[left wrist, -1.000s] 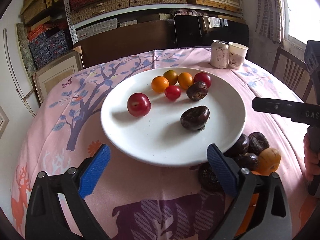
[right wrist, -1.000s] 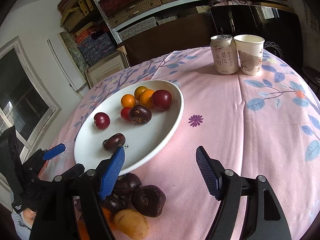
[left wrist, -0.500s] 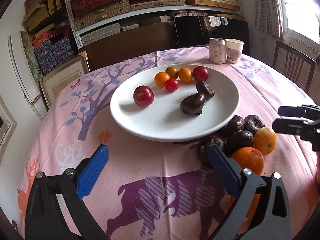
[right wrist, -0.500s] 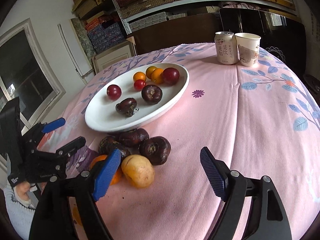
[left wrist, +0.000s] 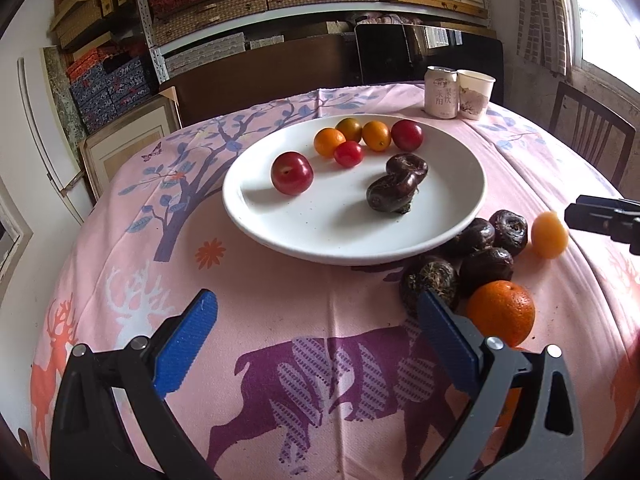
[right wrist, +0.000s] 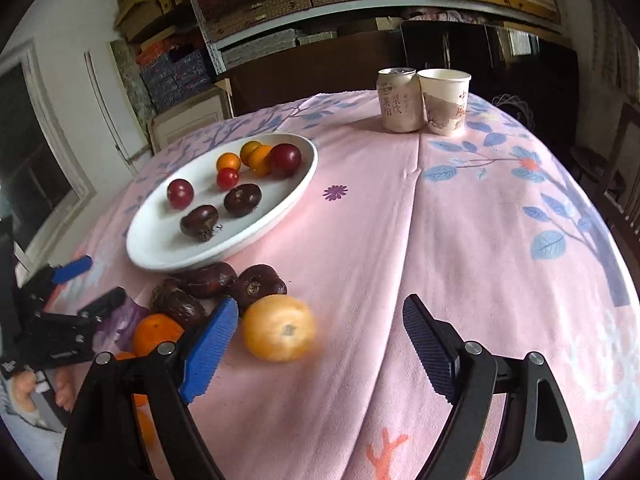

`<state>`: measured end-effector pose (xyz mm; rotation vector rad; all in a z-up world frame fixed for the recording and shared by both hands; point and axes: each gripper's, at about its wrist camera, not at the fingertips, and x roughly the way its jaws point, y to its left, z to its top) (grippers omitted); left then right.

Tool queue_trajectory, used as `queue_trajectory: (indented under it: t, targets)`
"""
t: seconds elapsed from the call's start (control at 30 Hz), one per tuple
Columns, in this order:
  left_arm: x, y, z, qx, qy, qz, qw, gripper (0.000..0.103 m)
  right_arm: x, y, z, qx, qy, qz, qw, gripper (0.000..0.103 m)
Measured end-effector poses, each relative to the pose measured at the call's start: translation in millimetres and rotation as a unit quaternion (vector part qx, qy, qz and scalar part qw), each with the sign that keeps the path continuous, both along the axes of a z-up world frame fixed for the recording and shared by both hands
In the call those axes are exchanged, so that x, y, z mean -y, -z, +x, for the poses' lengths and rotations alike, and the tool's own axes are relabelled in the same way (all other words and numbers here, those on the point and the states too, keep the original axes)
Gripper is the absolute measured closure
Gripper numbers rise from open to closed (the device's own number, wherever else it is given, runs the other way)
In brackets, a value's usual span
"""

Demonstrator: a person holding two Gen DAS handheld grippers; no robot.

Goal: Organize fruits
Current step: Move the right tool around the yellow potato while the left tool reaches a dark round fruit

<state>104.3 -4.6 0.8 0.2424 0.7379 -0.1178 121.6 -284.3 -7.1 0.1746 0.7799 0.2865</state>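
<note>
Near the table's front edge, right of the white plate (left wrist: 476,184), a loose pile of fruit sits on the pink tablecloth (right wrist: 460,240): four dark brown fruits (left wrist: 486,266) packed against the plate rim, an orange (left wrist: 501,312) closest to the front edge, and a yellow-orange fruit (right wrist: 280,333) just apart on the pile's right side.

Plate already carries two dark fruits, two red plums, a cherry tomato and three small orange ones toward its far side.

Right gripper (right wrist: 316,346): jaws wide apart, empty, low over the cloth, yellow-orange fruit just ahead between the blue pads. Fruit outline is smeared; it may be rolling.

Left gripper (left wrist: 316,344): jaws also spread, empty, hovering at the front edge, right pad near the pile.

Likely next move: close on the yellow-orange fruit.

Risks:
- Round, smooth fruit could squirt out of an off-centre pinch and roll toward the table's right edge.
- Left pad of the right gripper sits close to the dark fruits; a sweep could scatter them.
- Can (right wrist: 400,100) and paper cup (right wrist: 444,102) at the far edge, well clear.
</note>
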Motion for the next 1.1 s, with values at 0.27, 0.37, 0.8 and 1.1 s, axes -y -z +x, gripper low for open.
queue_trajectory:
  t: [0.27,0.37,0.8,1.1]
  targets:
    - [16,8,-3,-0.004,0.023,0.031,0.9992,0.005,-24,16,1,-0.017,-0.024,-0.064,0.998,0.019]
    - [18,9,-4,-0.005,0.027,0.031,0.9991,0.005,-18,14,3,-0.01,-0.01,-0.053,0.998,0.019]
    - [16,11,-2,-0.017,0.03,0.018,0.9992,0.005,15,12,46,-0.022,0.033,0.01,0.999,0.042]
    - [15,12,-2,-0.016,0.03,0.019,0.9992,0.005,21,5,16,0.005,0.033,-0.035,0.999,0.041]
